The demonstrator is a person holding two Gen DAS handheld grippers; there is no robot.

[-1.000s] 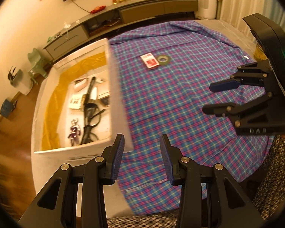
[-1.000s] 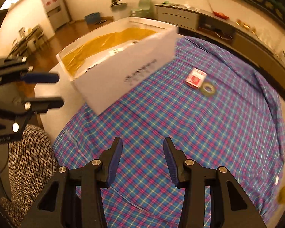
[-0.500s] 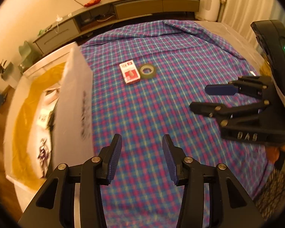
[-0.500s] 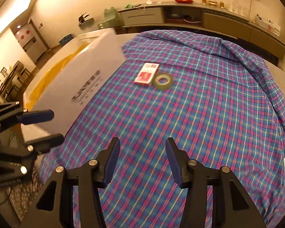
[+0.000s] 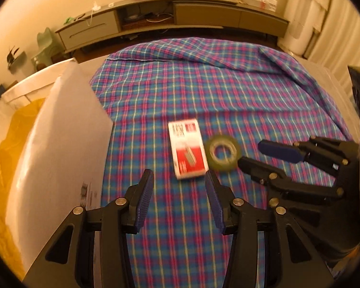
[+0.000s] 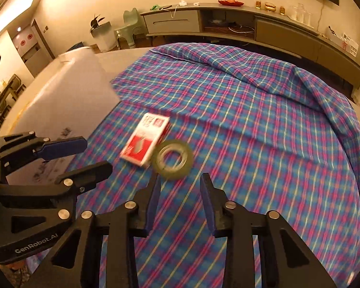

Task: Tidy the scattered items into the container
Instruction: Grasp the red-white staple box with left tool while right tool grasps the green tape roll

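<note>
On plaid cloth (image 5: 228, 91): red card box (image 5: 188, 150) touching tape roll (image 5: 224, 152), beside white container (image 5: 60, 144). Left claw (image 5: 180, 196) and right claw (image 6: 180, 198) both wide open, empty, each lined up for a pick.

Left wrist view looks forward-down, close over plaid cloth (image 5: 228, 100); right wrist view same, angled from the right. Both share red-white box (image 5: 188, 150) (image 6: 145, 141), tape roll (image 5: 224, 152) (image 6: 172, 159), white container wall (image 5: 60, 148) (image 6: 67, 110), far sideboard (image 5: 170, 19) (image 6: 252, 24).

Plaid cloth (image 5: 204, 91) over the table, long sideboard (image 5: 170, 16) behind, green chair (image 6: 130, 24).
</note>
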